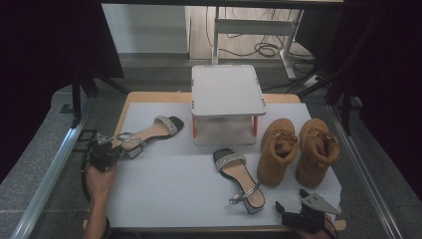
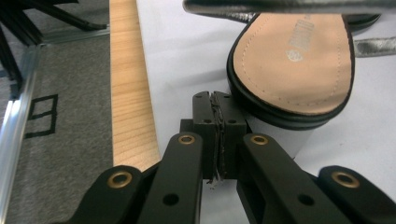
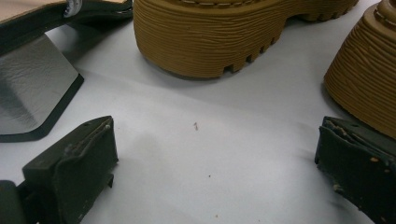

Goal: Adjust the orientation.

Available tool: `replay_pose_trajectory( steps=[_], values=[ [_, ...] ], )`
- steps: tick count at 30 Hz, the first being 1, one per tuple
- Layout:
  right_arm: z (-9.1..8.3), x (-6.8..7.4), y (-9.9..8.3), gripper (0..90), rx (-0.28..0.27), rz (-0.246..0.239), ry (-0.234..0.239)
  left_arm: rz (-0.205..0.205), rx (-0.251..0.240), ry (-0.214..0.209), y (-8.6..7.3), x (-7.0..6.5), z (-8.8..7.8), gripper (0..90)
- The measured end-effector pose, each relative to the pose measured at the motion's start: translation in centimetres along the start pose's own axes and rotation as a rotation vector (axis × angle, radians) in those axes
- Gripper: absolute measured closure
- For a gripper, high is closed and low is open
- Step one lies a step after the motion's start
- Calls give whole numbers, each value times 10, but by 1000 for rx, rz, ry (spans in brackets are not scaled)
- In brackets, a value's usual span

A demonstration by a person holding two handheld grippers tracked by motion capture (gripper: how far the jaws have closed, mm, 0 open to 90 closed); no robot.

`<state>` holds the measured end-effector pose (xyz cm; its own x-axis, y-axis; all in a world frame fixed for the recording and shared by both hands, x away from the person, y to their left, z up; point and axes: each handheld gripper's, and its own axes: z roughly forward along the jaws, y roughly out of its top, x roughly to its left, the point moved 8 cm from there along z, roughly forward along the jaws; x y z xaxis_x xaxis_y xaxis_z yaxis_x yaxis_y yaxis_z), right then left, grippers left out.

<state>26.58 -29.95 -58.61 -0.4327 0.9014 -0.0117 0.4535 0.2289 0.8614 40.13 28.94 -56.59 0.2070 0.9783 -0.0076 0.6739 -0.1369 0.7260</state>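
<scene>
A hand at the table's left edge holds my left gripper point(image 1: 115, 150), whose jaws are shut with nothing between them point(image 2: 218, 112). Its tips sit just beside the block heel of a black sandal point(image 1: 152, 131) with a tan insole point(image 2: 299, 60) and a sparkly strap. A second, matching sandal point(image 1: 240, 178) lies mid-table, heel toward me. My right gripper point(image 1: 291, 199) rests low at the front right with its jaws wide open and empty point(image 3: 210, 154). It faces the ridged soles of two tan boots point(image 1: 278, 149) point(image 1: 317, 149), and the sandal's silver heel point(image 3: 32, 93) is at its left.
A white raised stand point(image 1: 226, 94) on red legs is at the back centre. A pale mat point(image 1: 174, 189) covers the wooden table point(image 2: 128, 93). Metal rails run along both sides, with grey floor beyond and cables behind.
</scene>
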Motion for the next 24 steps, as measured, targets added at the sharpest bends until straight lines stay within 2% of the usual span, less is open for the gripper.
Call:
replay_pose_trajectory(
  steps=[11,19,24],
  values=[
    [0,0,0,0,0,0,0,-17,-9,-23,-1,-4,-1,895],
    [0,0,0,0,0,0,0,4,-5,-36,-4,-14,-6,895],
    [0,0,0,0,0,0,0,27,-7,-58,-6,-25,-9,886]
  ],
)
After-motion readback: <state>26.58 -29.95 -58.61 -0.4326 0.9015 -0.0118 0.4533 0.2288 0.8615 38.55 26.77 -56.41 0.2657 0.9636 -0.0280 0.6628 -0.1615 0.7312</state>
